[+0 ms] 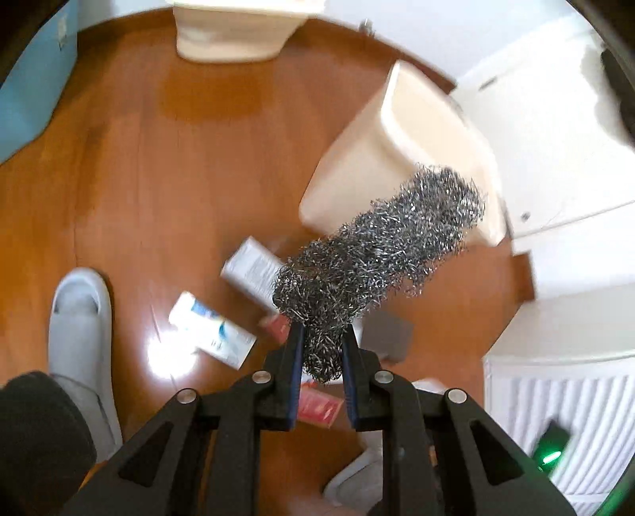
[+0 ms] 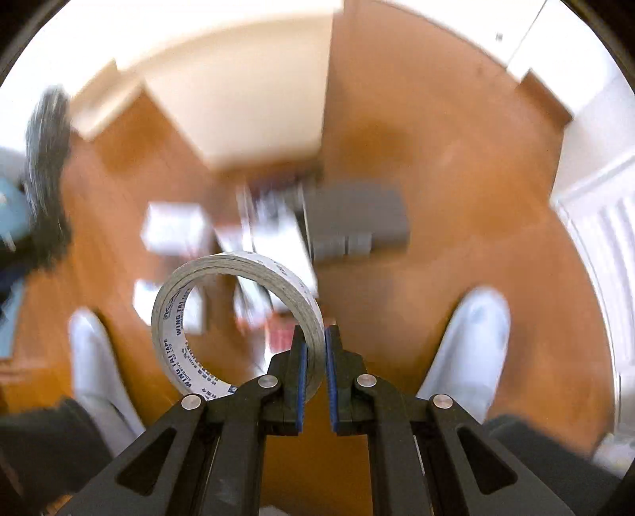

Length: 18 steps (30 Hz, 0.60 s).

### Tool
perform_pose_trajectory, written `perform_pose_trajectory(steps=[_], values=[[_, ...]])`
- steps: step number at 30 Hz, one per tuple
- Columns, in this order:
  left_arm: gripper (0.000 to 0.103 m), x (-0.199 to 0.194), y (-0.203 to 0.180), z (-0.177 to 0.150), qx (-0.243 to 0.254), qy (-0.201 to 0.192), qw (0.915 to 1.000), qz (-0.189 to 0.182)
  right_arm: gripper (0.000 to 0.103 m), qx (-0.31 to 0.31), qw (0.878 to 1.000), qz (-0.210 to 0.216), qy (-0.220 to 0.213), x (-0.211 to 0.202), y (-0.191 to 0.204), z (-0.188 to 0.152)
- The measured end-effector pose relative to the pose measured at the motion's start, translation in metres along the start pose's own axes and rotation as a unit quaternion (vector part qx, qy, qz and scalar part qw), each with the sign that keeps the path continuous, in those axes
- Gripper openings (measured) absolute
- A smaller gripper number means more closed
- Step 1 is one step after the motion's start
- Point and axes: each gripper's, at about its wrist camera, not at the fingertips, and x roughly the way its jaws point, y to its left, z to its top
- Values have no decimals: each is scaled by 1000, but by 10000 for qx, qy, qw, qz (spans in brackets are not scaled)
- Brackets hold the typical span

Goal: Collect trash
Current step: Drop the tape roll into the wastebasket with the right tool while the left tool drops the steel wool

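Note:
My left gripper (image 1: 322, 341) is shut on a steel wool scourer (image 1: 377, 246) and holds it in the air above the wooden floor, near a cream bin (image 1: 393, 158) lying tilted to the upper right. My right gripper (image 2: 315, 337) is shut on a white tape roll (image 2: 222, 313), pinching its rim, also lifted above the floor. Below lie white cartons (image 1: 212, 331), a red packet (image 1: 317, 407) and a grey box (image 1: 387, 335). The right wrist view is blurred; the grey box (image 2: 357, 220) and a cream bin (image 2: 246, 107) show there.
A second cream bin (image 1: 238, 31) stands at the far side. A blue box (image 1: 31, 87) is at the upper left. White cabinets (image 1: 555, 139) and a white radiator (image 1: 555, 416) line the right. The person's grey slippers (image 1: 79, 325) (image 2: 468, 345) stand close by.

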Motion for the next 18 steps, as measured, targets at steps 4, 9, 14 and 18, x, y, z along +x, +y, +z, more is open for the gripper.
perform_pose_trajectory(steps=[4,9,14,18], values=[[17,-18,1,-1,-65,-236,9993,-287,8,-177,9960,202,-850,-76,4,74],[17,3,20,-15,-477,43,9979,-438,8,-454,9926,85,-1127,-115,20,178],[17,27,34,-26,-750,260,9961,-374,8,-1315,9874,-562,-684,-62,77,283],[17,33,37,-18,-704,184,9970,-271,8,-1916,9771,-919,136,31,120,327]])
